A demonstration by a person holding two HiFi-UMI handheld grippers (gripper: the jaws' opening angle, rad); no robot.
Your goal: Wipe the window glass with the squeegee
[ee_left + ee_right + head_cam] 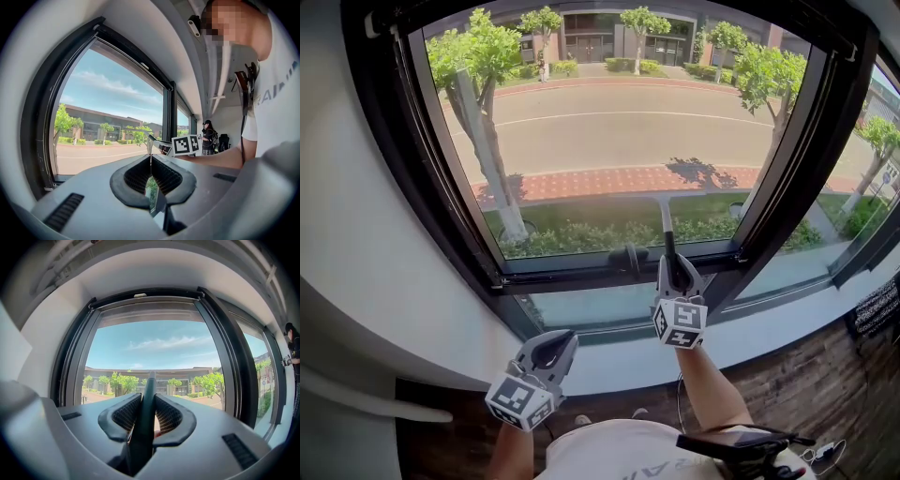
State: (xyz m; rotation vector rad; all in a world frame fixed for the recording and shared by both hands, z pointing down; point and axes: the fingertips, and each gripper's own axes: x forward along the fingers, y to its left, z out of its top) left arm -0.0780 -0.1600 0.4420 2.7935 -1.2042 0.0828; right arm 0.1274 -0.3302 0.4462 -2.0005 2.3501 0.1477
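My right tool (676, 274) grips the slim dark-handled squeegee (666, 230), raised low before the large clear window glass (609, 122); my left tool (555, 347) hangs closed, empty; I'd keep the blade flat, pressure even, stroke straight.

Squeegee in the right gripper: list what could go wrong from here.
1. The right gripper holds the squeegee only by its thin handle. Pressing it on the window glass could twist it or let it slip between the pads.
2. A dark knob on the lower frame sits just left of the handle, and a downward stroke might strike it.
3. The left gripper hangs low and shut, empty, so it gives no support.
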